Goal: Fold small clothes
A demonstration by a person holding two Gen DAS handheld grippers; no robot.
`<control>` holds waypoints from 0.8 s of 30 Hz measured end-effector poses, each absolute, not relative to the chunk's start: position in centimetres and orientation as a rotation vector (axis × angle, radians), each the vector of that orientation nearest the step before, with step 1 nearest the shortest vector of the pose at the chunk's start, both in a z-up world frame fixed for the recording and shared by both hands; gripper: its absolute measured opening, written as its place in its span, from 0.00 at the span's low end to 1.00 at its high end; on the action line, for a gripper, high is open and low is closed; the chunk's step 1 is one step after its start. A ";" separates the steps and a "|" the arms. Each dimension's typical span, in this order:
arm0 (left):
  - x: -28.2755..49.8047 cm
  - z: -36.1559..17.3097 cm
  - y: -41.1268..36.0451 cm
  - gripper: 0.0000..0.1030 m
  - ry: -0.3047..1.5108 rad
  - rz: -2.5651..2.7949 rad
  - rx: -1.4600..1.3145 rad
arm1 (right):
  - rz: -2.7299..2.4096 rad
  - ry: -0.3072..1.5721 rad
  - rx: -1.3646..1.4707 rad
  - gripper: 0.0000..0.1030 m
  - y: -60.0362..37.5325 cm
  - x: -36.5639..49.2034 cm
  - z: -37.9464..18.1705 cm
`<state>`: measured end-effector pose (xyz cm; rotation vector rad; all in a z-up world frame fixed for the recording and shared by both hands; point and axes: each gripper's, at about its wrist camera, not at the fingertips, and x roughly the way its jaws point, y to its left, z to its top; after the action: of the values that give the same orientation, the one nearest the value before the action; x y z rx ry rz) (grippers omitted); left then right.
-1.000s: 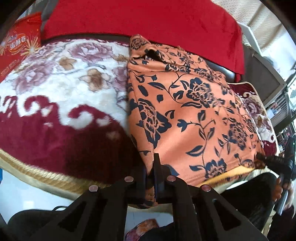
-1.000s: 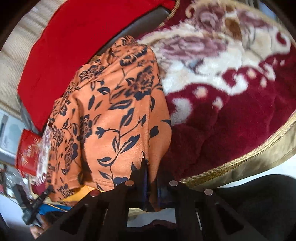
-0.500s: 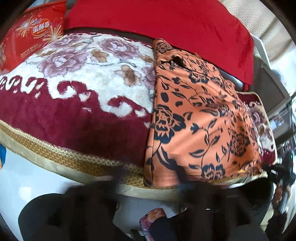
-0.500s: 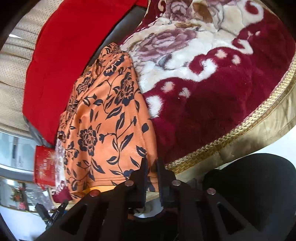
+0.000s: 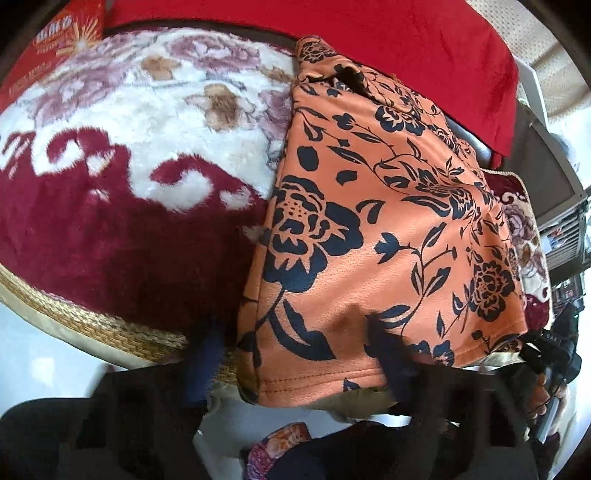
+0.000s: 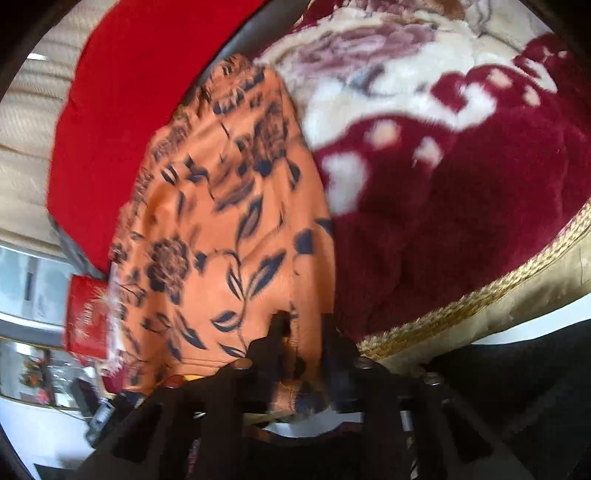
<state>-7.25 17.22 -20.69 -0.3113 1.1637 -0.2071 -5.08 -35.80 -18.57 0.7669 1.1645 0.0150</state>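
An orange garment with a dark blue flower print (image 5: 369, 221) lies flat on a plush maroon and cream blanket (image 5: 110, 184), its near hem hanging over the front edge. My left gripper (image 5: 295, 354) is open, its blurred fingers wide apart on either side of the hem's left corner. In the right wrist view the garment (image 6: 229, 229) lies left of centre. My right gripper (image 6: 304, 332) is part open, with the hem's corner between its fingers; the view is blurred.
A red cloth (image 5: 332, 33) covers the seat back behind the garment. A red printed package (image 5: 48, 48) lies at the far left; it also shows in the right wrist view (image 6: 86, 317). The blanket's gold woven border (image 6: 480, 291) runs along the front edge.
Both grippers were shut on the garment's near hem corners a second ago. The left one has opened wide and let go. The right one's jaws have parted.
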 end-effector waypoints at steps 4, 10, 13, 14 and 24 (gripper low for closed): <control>-7.1 -19.8 18.2 0.06 1.144 -0.266 -0.358 | 0.044 1.121 0.701 0.09 -34.8 -5.4 -16.9; -7.2 -15.0 18.4 0.06 1.015 -0.398 -0.390 | 0.109 0.936 0.728 0.08 -36.6 -6.2 -11.2; -6.9 -13.0 19.6 0.06 0.956 -0.400 -0.414 | 0.090 0.841 0.734 0.08 -38.3 -6.3 -8.3; -6.9 -13.0 19.6 0.06 0.955 -0.393 -0.414 | 0.086 0.829 0.735 0.08 -38.3 -6.2 -7.8; -7.0 -20.3 19.8 0.27 1.198 -0.259 -0.411 | 0.039 0.998 0.863 0.12 -41.2 -6.8 -12.9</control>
<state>-6.99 19.79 -20.27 -0.4112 1.1981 -0.2590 -6.83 -41.22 -12.86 0.8626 0.9984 0.0386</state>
